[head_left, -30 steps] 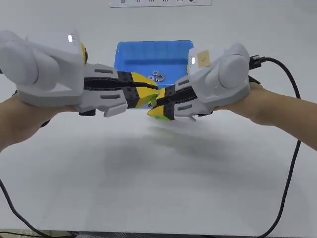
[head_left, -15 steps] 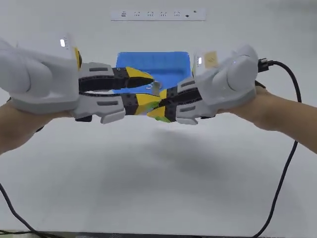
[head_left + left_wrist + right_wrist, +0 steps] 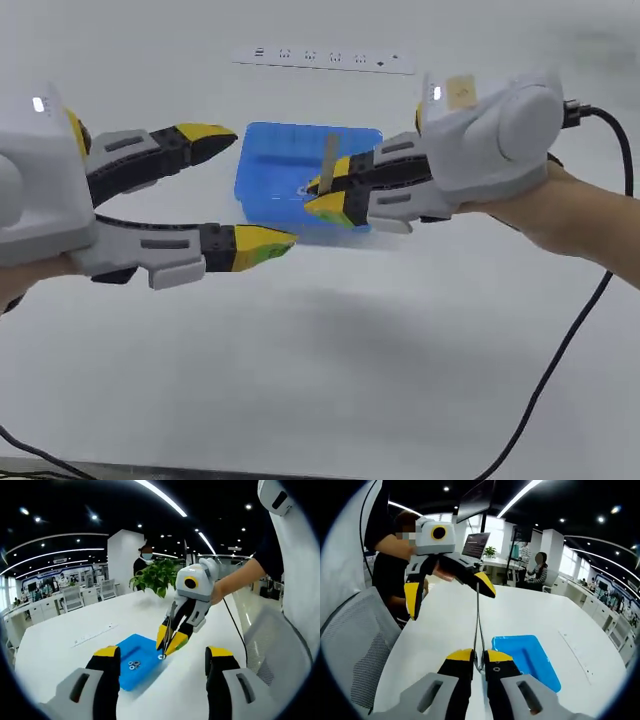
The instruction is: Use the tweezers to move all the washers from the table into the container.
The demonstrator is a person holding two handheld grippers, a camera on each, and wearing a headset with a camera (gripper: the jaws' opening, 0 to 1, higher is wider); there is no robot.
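My right gripper (image 3: 318, 197) is shut on thin metal tweezers (image 3: 330, 160), which stick up from its jaws over the blue container (image 3: 270, 150). In the right gripper view the tweezers (image 3: 478, 620) rise straight from between the closed jaws of my right gripper (image 3: 479, 655). My left gripper (image 3: 262, 188) stands wide open to the left, holding nothing. From the left gripper view, several washers (image 3: 133, 665) lie inside the container (image 3: 145, 647), and the right gripper (image 3: 167, 642) hovers at its near corner with the tweezers (image 3: 168, 627) pointing down.
A white power strip (image 3: 325, 58) lies at the back of the white table (image 3: 330, 380). A black cable (image 3: 590, 300) trails from the right gripper across the table's right side. Office desks and people show far behind.
My left gripper has opened wide and drawn back to the left, away from the right gripper. The tweezers stay in the right gripper, now over the container. The head camera has shifted too.
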